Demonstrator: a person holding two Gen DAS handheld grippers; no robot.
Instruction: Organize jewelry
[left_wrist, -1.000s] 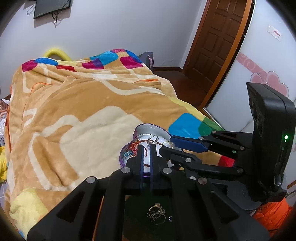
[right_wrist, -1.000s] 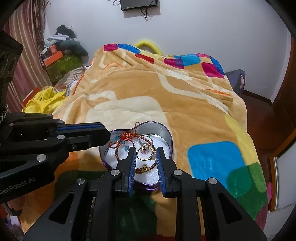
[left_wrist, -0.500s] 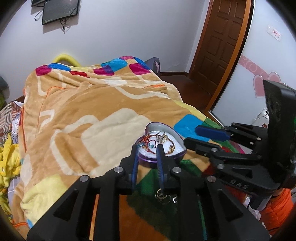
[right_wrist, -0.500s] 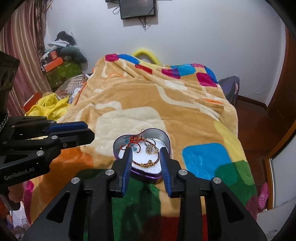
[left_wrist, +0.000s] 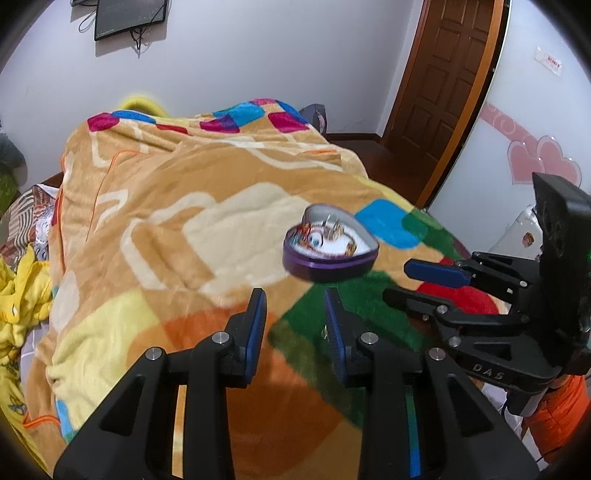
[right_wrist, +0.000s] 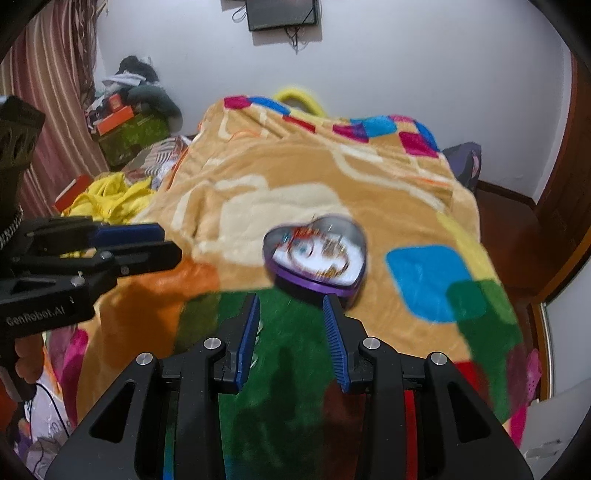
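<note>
While both grippers' fingers (left_wrist: 258, 314) stand spread, blur obscures jewelry in the tin (right_wrist: 314, 258).

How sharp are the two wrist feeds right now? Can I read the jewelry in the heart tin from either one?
Left wrist view: mild motion blur; the heart tin holds a tangle of jewelry, pieces not separable; fisheye bends the door frame. Right wrist view: heavier smear over the tin and blanket, contents just streaks. Both grippers are crisp, jaws open and empty.
</note>
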